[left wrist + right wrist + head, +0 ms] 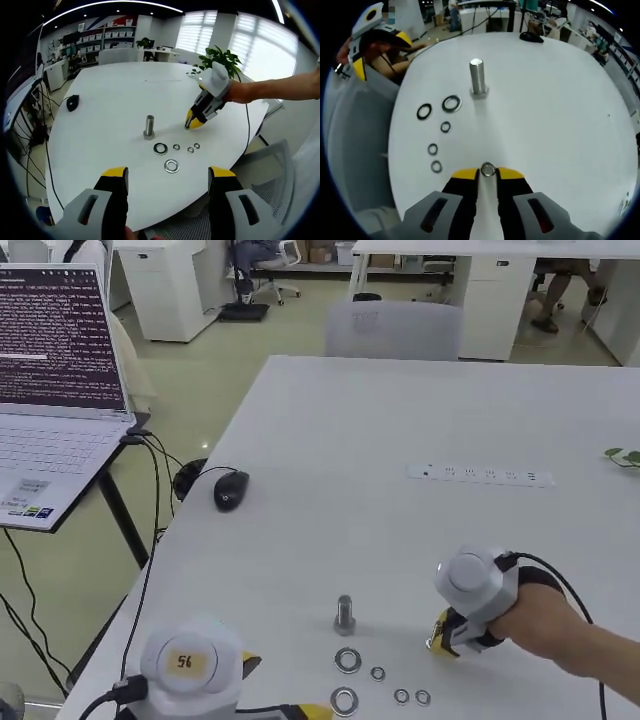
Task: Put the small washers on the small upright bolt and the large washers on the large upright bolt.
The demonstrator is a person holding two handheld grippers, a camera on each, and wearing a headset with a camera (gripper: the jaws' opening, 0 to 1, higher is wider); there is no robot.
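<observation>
A large bolt [345,613] [149,126] [478,76] stands upright on the white table [420,420]. In front of it lie two large washers [348,660] [344,701] and three small washers [377,673] [401,696] [423,697]. My right gripper [438,642] [192,122] [488,172] points down at the table right of the washers. Its jaws are closed on a small round metal piece [488,169] that looks like the small bolt. My left gripper [283,688] [168,174] hovers open at the near edge, nothing between its fingers.
A black mouse [230,490] and a white power strip [480,475] lie farther back on the table. An open laptop [50,390] sits on a stand to the left, with cables hanging. A grey chair [392,330] stands behind the table, and green leaves [625,456] show at its right edge.
</observation>
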